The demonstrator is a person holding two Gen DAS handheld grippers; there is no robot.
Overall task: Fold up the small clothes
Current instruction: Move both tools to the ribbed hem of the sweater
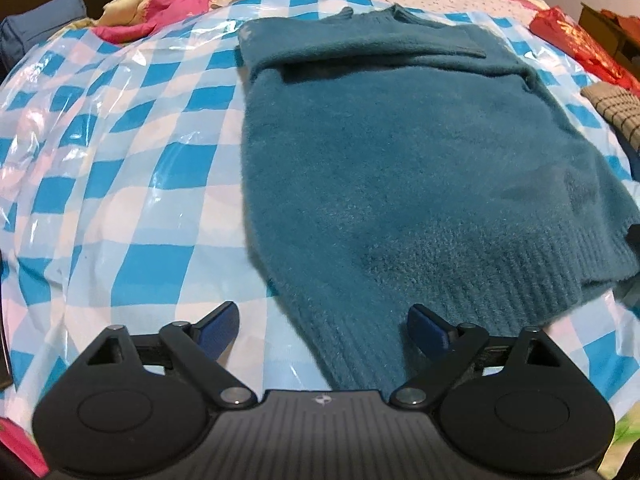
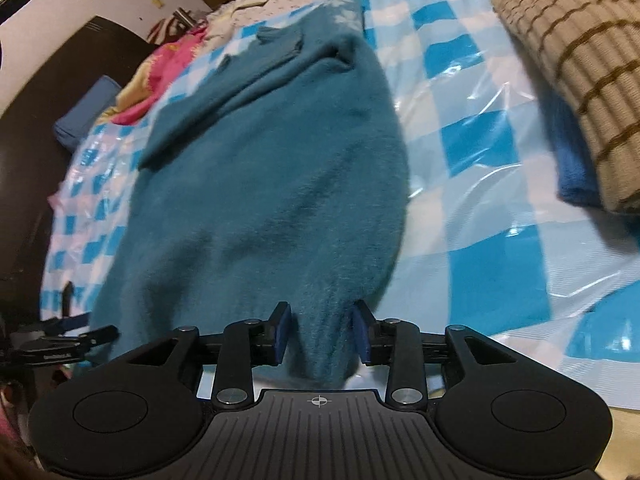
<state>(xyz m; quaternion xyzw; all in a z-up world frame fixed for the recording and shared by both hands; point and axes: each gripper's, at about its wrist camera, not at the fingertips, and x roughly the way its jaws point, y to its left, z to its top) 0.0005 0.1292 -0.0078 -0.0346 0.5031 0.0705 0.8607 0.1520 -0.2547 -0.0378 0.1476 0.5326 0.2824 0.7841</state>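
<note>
A fuzzy teal sweater (image 1: 400, 152) lies flat on a blue-and-white checked plastic sheet (image 1: 132, 184), sleeves folded across its chest, ribbed hem nearest me. My left gripper (image 1: 324, 320) is open, its blue pads either side of the hem's left corner, just above it. In the right wrist view my right gripper (image 2: 320, 332) has its jaws partly closed around the sweater's (image 2: 272, 184) right hem corner, which bunches between the pads. The left gripper also shows in the right wrist view (image 2: 72, 328) at the far left.
A folded beige striped knit (image 2: 576, 80) lies on a blue cloth (image 2: 576, 176) to the right of the sweater. Pink and floral bedding (image 1: 160, 4) and a blue pillow (image 1: 36, 24) are heaped at the back left. Red fabric (image 1: 576, 40) lies at the back right.
</note>
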